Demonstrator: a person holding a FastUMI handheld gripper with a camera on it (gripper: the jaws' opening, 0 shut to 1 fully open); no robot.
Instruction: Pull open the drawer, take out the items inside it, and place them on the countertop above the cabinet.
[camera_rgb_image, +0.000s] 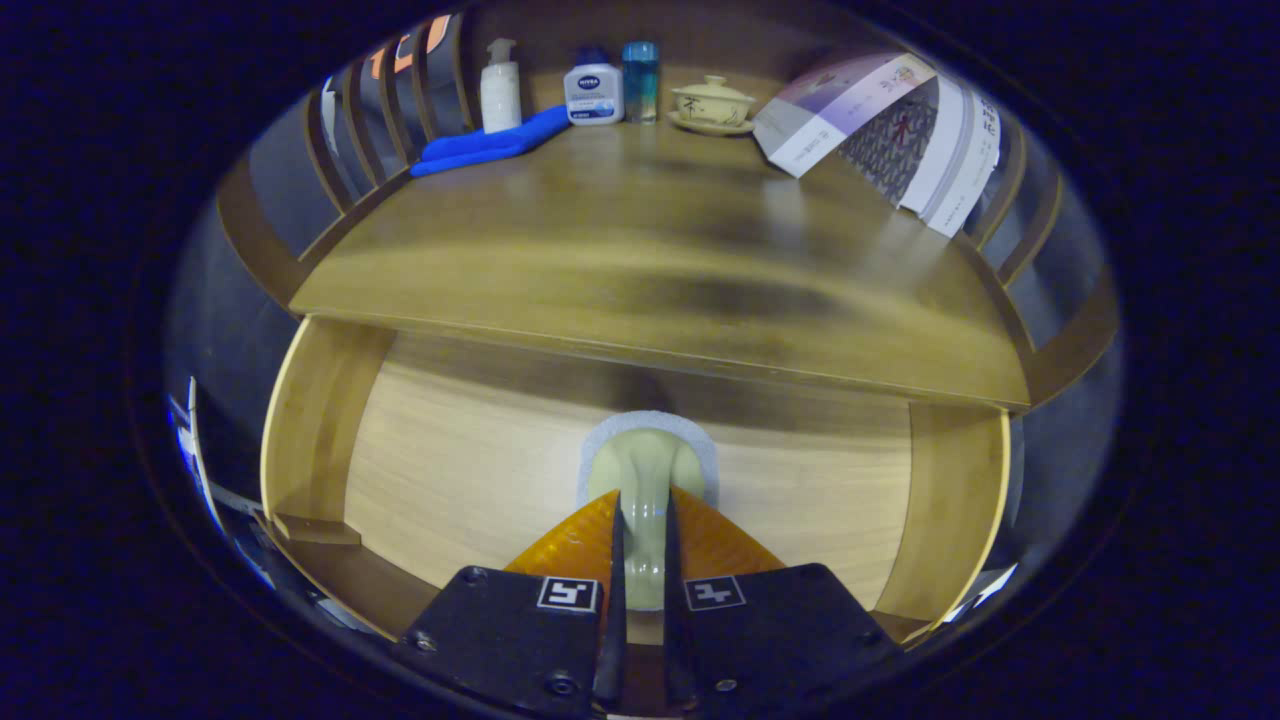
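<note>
While the drawer (470, 470) stands pulled out beneath the countertop (650, 260), we see the gripper (640, 520) poised over its pale wooden floor. Its two fingers are drawn narrow, and both press on the sides of a pale greenish object (645, 475) held between them. This object has a slim stem running back between the fingers and a wider, rounded end just ahead of them; a whitish rim borders that end. We cannot tell what the item is. Whether it is lifted clear of the drawer floor or touches it, we cannot tell either.

We note the drawer's side walls left and right of the fingers, and a small wooden block in the left near corner.

Beyond the fingers, the countertop is wide and glossy. Along its far edge we record a white pump bottle (500, 90), a white bottle with a dark cap (593, 90), a blue bottle (640, 80) just beside it, and a lidded cup on a saucer (712, 103). A blue cloth (490, 145) lies at the foot of the pump bottle. Booklets (880, 130) lean at the far right against the slatted railing (380, 130).
</note>
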